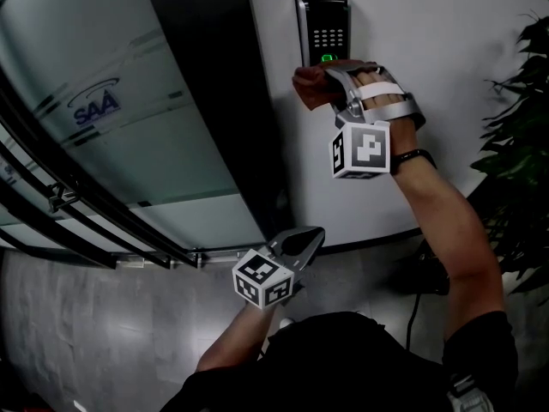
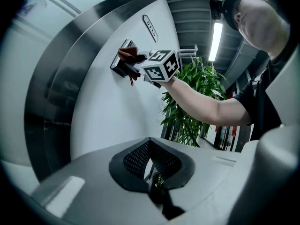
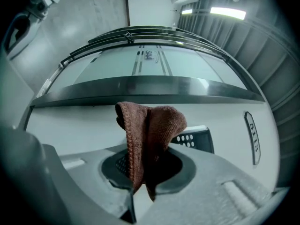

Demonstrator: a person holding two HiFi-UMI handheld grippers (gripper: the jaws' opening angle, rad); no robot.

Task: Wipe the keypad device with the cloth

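Observation:
A black keypad device [image 1: 322, 26] with white keys and a green light is fixed to the white wall. My right gripper [image 1: 336, 82] is raised to it, shut on a reddish-brown cloth [image 1: 314, 84] that lies against the device's lower edge. In the right gripper view the cloth [image 3: 149, 136] stands up between the jaws and hides most of the keypad device [image 3: 193, 138]. My left gripper [image 1: 302, 244] hangs low near my waist, shut with nothing in it. From the left gripper view, the keypad device [image 2: 120, 64], cloth [image 2: 131, 55] and right gripper's marker cube [image 2: 162, 65] show up the wall.
A frosted glass door [image 1: 111, 118] with a dark frame stands left of the keypad. A small number plate [image 3: 253, 138] is on the wall beyond the device. A green potted plant [image 1: 520, 144] stands to the right. A black cable [image 1: 410, 316] runs along the grey floor.

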